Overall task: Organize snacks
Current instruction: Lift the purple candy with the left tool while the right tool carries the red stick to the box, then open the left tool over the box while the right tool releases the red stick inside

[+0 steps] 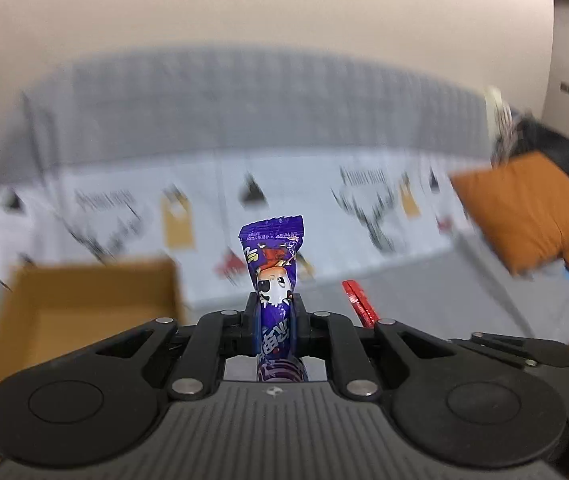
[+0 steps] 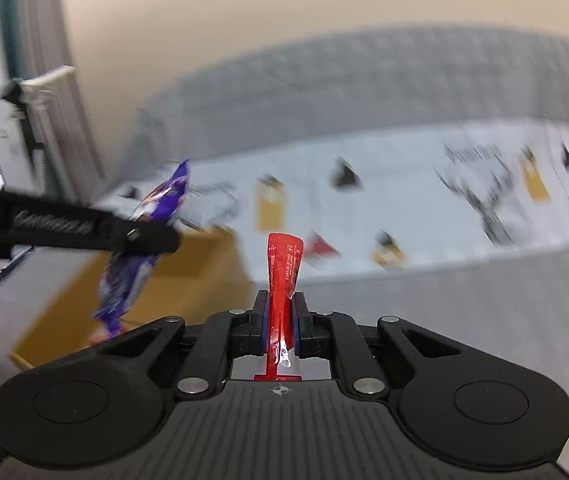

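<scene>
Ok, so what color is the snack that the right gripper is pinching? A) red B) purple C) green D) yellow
A, because the right gripper is shut on the red snack stick, which stands up between its fingers, while the purple snack packet is the one clamped in the left gripper.

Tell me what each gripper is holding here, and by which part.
The left gripper pinches a purple snack packet around its middle. The right gripper pinches a slim red sachet near mid-length, its flared end sticking out beyond the fingers.
</scene>
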